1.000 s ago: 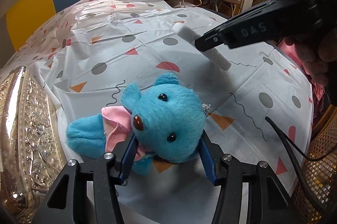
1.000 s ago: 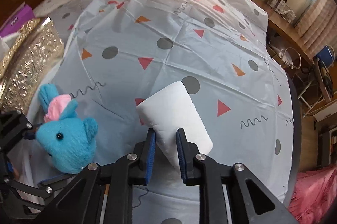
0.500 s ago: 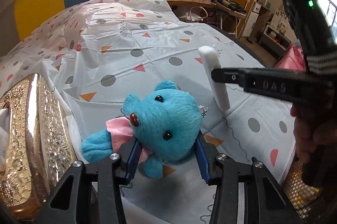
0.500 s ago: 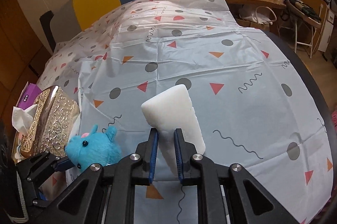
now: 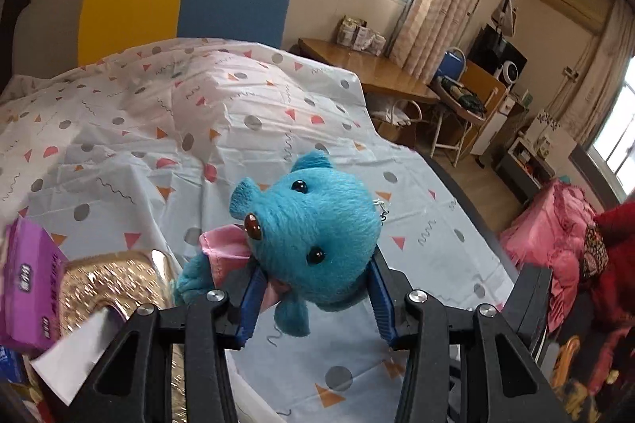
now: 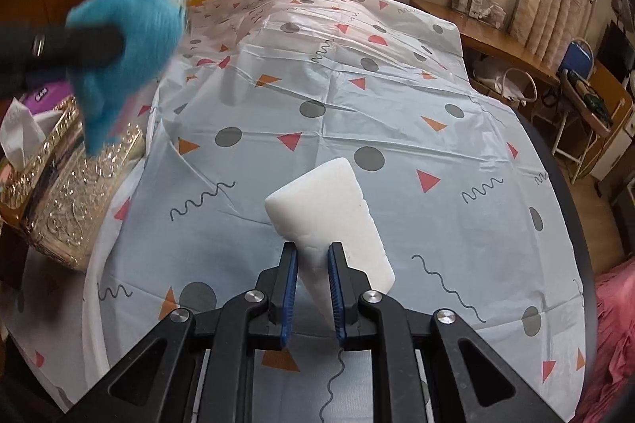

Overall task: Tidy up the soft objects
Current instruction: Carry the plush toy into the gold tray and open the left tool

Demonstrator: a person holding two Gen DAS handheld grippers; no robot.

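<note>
Much bare tablecloth (image 6: 397,113) beyond sponge (image 6: 329,208)

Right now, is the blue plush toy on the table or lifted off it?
Lifted. The blue plush toy hangs clamped in the left gripper, clear of the tablecloth.

Window daylight; perhaps motion-blurred left edge.

both hand-held grippers, left (image 5: 315,288) and right (image 6: 311,288), apparently clamped.
</note>
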